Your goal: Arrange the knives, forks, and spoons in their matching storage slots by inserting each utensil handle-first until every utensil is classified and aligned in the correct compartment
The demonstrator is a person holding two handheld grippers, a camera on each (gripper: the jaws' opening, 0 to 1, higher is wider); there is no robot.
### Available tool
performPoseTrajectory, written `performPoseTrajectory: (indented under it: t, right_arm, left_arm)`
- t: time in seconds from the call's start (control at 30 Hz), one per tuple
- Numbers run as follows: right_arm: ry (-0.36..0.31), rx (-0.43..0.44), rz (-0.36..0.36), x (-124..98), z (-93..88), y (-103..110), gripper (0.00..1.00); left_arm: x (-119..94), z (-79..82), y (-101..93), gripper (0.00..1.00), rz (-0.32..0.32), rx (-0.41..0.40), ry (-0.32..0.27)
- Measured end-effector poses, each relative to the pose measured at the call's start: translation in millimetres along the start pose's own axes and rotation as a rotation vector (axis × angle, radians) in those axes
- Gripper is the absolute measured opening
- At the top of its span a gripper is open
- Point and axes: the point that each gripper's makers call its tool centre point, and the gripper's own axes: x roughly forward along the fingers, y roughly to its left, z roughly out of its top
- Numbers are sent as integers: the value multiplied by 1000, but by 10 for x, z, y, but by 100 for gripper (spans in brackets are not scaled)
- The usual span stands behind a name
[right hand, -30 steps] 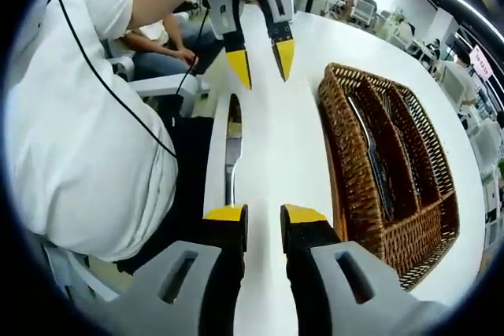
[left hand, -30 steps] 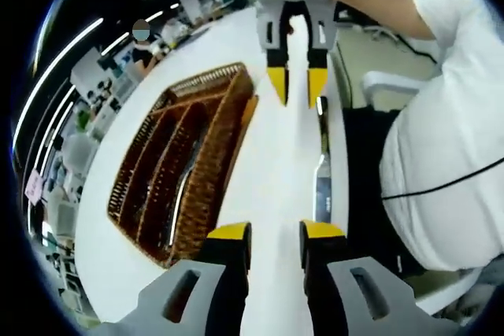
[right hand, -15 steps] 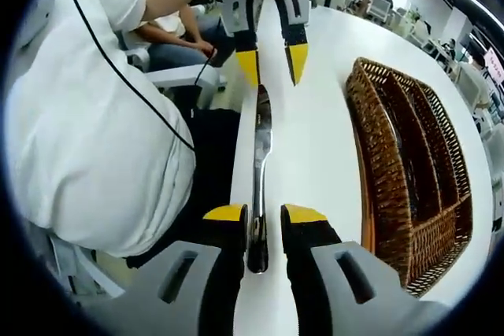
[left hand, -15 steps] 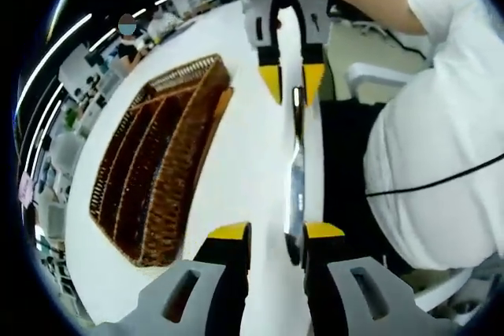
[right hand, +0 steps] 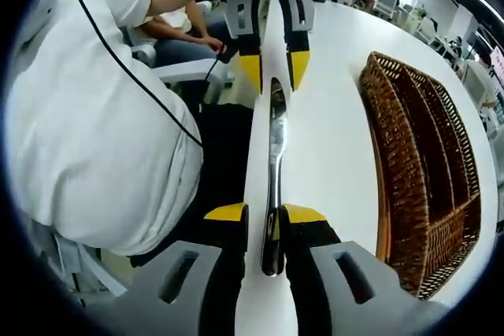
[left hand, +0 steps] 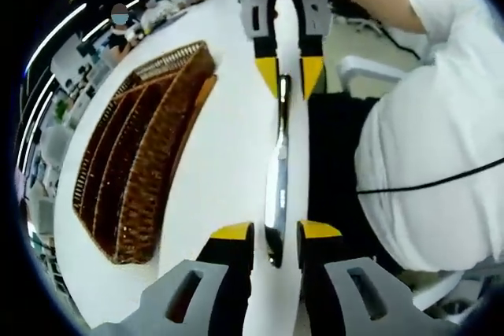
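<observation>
While knife (left hand: 276,169) lies btwn both hand-held grippers, left (left hand: 275,235) and right (right hand: 264,217) each spread round one end, wicker tray (right hand: 415,163) nearby

White table (left hand: 228,155) with a basket and a knife.
A brown wicker tray (left hand: 130,163) with long compartments lies on it; a knife (left hand: 276,186) lies near its edge.

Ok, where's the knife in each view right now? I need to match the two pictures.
Left gripper view: the knife runs up the middle, near end between the left gripper tips, far end between the right gripper's.
Right gripper view: the knife again runs up the middle, from the right gripper to the left gripper's tips.
Shared landmark: the wicker cutlery tray, left of the knife in one, right in the other.
</observation>
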Motion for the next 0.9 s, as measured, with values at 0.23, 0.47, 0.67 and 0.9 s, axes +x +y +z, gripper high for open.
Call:
performPoseTrajectory:
  t: [0.23,0.47,0.67,0.9]
  right_arm:
    - [9,11,11,31,-49,10,17]
    - [7,24,15,51,-84,-6,16]
    - [4,33,20,63,-103,4,16]
    - [-4,36,20,64,-107,-1,16]
  left_arm:
    - [57,25,13,19,-27,-25,-9]
    - [143,48,37,18,-47,-23,12]
    - [161,73,26,15,-85,-49,13]
    - [171,74,9,13,-115,-57,17]
